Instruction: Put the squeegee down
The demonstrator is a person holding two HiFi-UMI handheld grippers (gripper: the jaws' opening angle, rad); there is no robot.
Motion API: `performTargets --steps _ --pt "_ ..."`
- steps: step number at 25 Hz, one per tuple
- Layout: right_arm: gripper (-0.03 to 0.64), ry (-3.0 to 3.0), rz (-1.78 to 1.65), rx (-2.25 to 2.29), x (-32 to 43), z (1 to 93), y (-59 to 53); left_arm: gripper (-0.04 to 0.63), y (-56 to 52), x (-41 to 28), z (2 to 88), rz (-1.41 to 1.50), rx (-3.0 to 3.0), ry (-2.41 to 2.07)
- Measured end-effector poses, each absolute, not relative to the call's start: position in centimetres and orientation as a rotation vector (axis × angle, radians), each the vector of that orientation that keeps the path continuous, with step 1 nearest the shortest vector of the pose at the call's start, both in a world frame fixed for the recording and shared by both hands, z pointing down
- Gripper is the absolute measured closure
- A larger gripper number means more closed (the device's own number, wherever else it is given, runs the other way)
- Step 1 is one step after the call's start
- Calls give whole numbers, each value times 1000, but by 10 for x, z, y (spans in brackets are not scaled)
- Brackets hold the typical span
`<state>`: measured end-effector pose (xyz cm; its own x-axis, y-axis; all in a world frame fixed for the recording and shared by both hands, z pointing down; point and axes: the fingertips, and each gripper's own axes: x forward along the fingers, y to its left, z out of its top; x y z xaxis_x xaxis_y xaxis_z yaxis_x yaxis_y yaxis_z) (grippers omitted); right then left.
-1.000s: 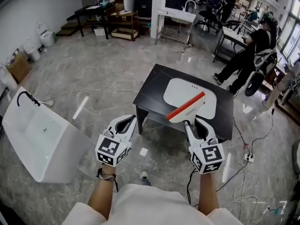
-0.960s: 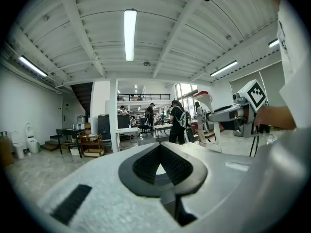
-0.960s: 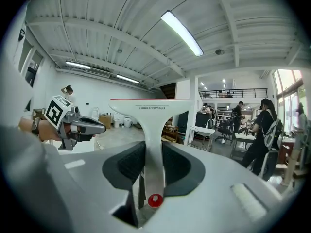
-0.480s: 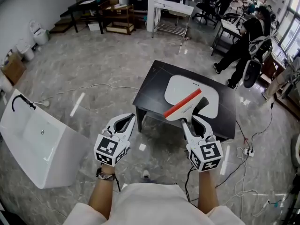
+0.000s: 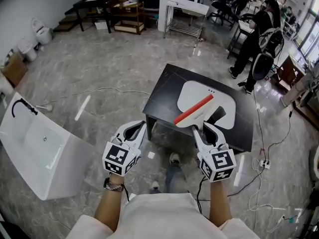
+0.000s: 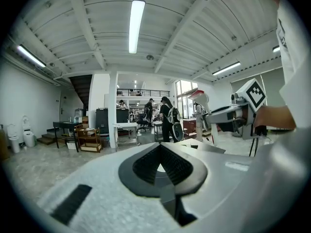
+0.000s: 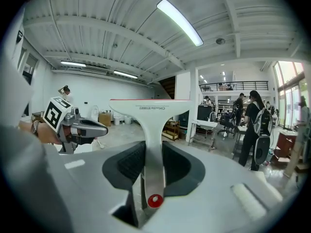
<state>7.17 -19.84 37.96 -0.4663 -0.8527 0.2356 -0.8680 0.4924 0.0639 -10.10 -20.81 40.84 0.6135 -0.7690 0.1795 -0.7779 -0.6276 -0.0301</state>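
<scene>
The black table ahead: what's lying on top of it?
A white basin lies on the black table. The squeegee, held in the right gripper, covers part of the basin.

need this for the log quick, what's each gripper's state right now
Left gripper: closed, nothing between its jaws.
Right gripper: closed on the handle of the white T-shaped squeegee with a red blade.

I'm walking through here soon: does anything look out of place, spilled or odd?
Mostly the floor: loose cables trail across it left of the black table, more run to a power strip on its right, and a white basin sits on the floor at left. Nothing looks spilled or broken.
</scene>
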Motion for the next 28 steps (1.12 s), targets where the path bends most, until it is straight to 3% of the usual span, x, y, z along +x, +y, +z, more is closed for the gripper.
performTargets --steps 17,28 --pt "511 -2458 206 1332 62 451 -346 591 -315 -115 437 340 2642 -1428" --pt "511 -2369 345 1075 44 554 -428 591 -375 -126 485 373 2466 -1503"
